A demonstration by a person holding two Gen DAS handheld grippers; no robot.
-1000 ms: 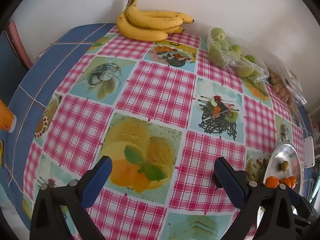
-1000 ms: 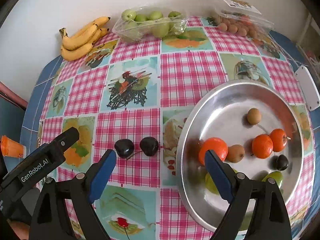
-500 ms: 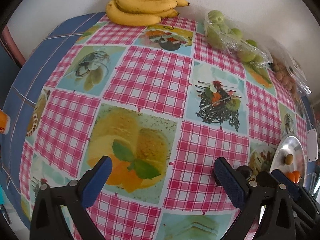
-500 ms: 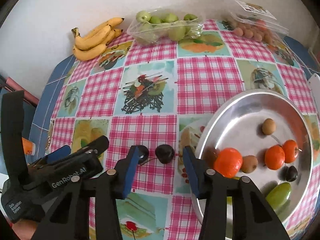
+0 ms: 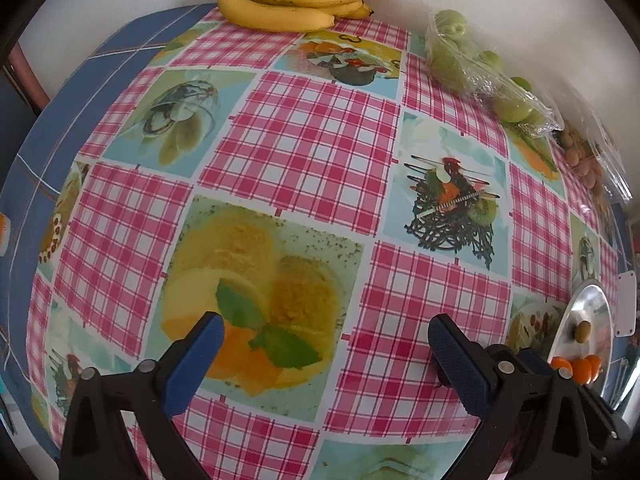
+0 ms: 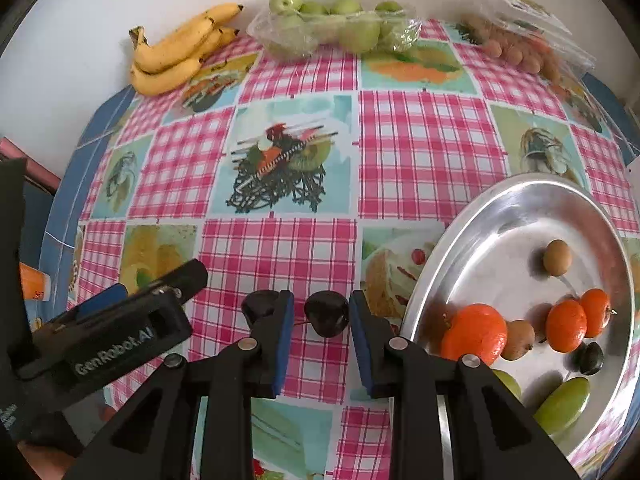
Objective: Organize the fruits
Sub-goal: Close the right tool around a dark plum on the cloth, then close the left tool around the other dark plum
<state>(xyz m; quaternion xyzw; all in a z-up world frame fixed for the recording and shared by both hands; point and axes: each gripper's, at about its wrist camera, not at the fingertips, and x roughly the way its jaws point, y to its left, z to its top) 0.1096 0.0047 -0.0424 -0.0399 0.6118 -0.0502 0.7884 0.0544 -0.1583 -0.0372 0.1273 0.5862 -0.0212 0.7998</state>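
Right tool point(image 6: 318, 330) sits low over the counter point(image 6: 420, 152) with its blue pads narrowed around one dark round cherry point(image 6: 327, 317); I see slim gaps on both sides, so I cannot tell whether the pads touch it. A second dark cherry point(image 6: 259, 305) lies just outside the near pad, joined by a thin stem. Beside them to the right is the round shiny metal tray point(image 6: 516, 216), holding orange tangerines point(image 6: 474, 332), small brown fruits, another dark cherry and green fruit. My left tool point(image 5: 326, 354) hangs spread wide over the checked cloth, gripping nothing. Yellow bananas point(image 6: 176, 52) and a clear bag of green fruit point(image 6: 336, 28) lie along the far wall.
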